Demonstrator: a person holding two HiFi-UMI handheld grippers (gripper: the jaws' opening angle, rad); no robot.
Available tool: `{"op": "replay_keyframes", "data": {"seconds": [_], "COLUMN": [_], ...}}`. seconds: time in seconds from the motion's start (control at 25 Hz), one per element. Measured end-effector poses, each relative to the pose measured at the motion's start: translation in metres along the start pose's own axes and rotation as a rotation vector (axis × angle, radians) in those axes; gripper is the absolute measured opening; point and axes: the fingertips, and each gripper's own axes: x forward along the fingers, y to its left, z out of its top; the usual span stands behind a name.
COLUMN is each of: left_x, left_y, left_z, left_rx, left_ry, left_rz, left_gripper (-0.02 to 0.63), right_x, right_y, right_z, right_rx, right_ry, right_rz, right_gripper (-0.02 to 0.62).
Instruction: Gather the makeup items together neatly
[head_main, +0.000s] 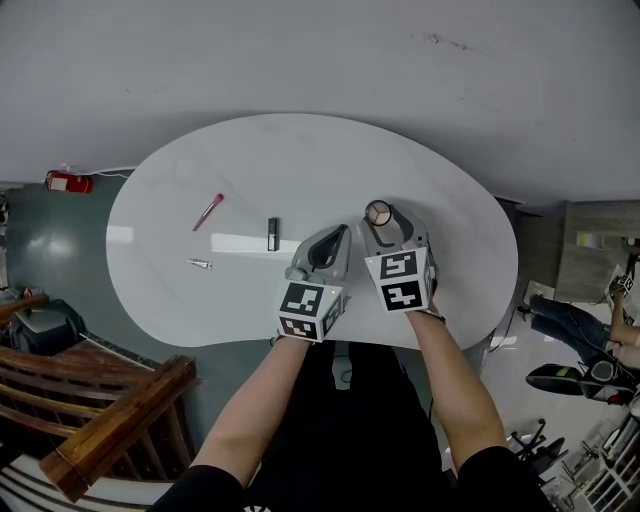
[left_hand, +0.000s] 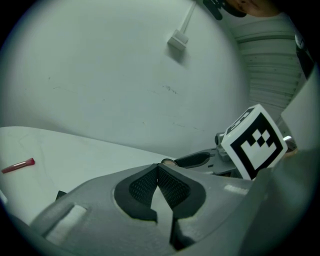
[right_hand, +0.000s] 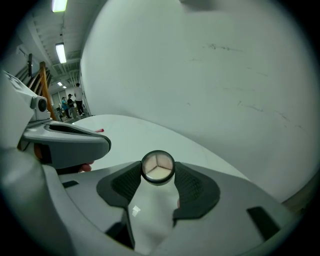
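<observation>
Whereas three items (pink tube (head_main: 208, 212), black stick (head_main: 273, 234), silver tube (head_main: 201, 264)) lie loose on one table (head_main: 450, 200), right gripper (right_hand: 158, 181) clamps one round-capped bottle (head_main: 378, 212); left gripper (left_hand: 158, 174) closed, empty.

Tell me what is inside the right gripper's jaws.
A round white makeup container with a dark rim, clamped in the right gripper. Only its circular face shows; its far side is covered.

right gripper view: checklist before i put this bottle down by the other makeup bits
1. Grip on white bottle: ok, right gripper pads press both its sides.
2. Left gripper free: ok, shut, nothing between.
3. Other items in sight: ok, pink tube, black stick, small silver piece on the table.
4. Items gathered: not ok, they lie apart.
5. Bare spot beside them: ok.
6. Bottle's cap tight: cannot tell.
</observation>
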Motion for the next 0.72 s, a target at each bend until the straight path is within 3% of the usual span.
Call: {"op": "replay_keyframes", "data": {"seconds": [0.72], "left_x": [0.081], "left_y": [0.004], "left_z": [0.008], "left_rx": [-0.038], "left_ry": [0.045], "left_rz": [0.022], "left_gripper": [0.008], "right_x": [0.061], "right_y": [-0.070], "right_z": [0.005], "right_rx": [0.047], "right_ry": [0.043], "right_rz": [-0.001], "right_gripper": [0.216]}}
